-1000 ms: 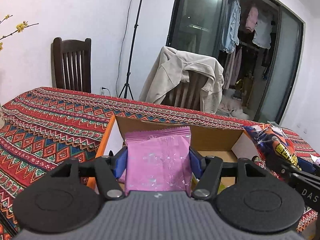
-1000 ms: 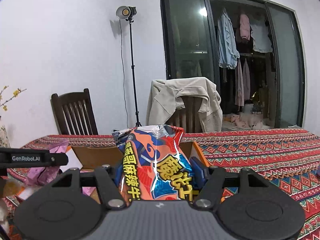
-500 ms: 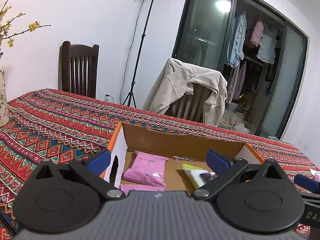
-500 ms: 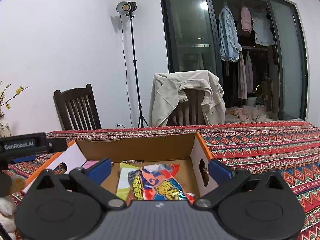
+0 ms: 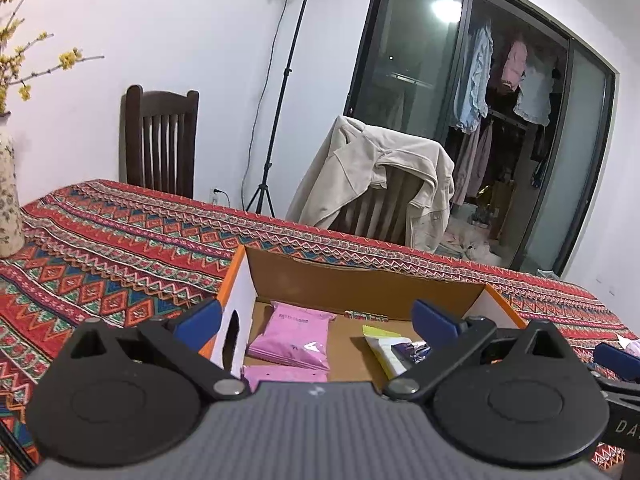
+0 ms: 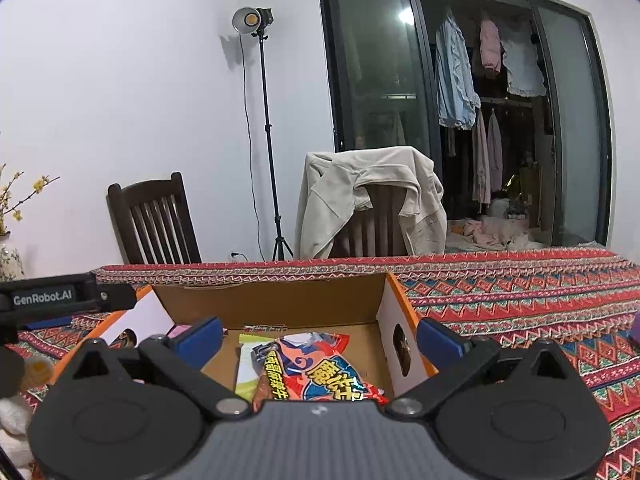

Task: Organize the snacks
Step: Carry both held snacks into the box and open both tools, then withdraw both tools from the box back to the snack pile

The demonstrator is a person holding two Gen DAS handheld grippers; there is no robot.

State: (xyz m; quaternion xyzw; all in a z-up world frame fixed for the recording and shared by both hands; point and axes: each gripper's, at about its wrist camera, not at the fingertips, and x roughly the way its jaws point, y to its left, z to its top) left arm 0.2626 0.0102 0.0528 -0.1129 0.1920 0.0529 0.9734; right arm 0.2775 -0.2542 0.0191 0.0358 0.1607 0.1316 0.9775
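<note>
An open cardboard box (image 5: pixel 360 284) with orange edges sits on the patterned tablecloth. Two pink snack packets (image 5: pixel 294 336) lie in its left half, beside a yellow-white packet (image 5: pixel 386 346). My left gripper (image 5: pixel 316 320) hangs over the box's near side, open, nothing between its blue pads. In the right wrist view the same box (image 6: pixel 280 304) holds a red and blue snack bag (image 6: pixel 320 372) lying flat beside the yellow-white packet (image 6: pixel 248 364). My right gripper (image 6: pixel 318 336) is open above that bag, not touching it.
The table (image 5: pixel 100 248) wears a red zigzag cloth. Behind it stand a dark wooden chair (image 5: pixel 160 140), a chair draped with a beige jacket (image 5: pixel 380 176) and a light stand (image 6: pixel 260 120). A vase (image 5: pixel 8 200) with yellow blossoms is at the far left. The other gripper's body (image 6: pixel 52 300) reaches in from the left.
Both grippers have opened. The pink packet dropped out of the left one and the red and blue bag out of the right one; both now lie in the box.
</note>
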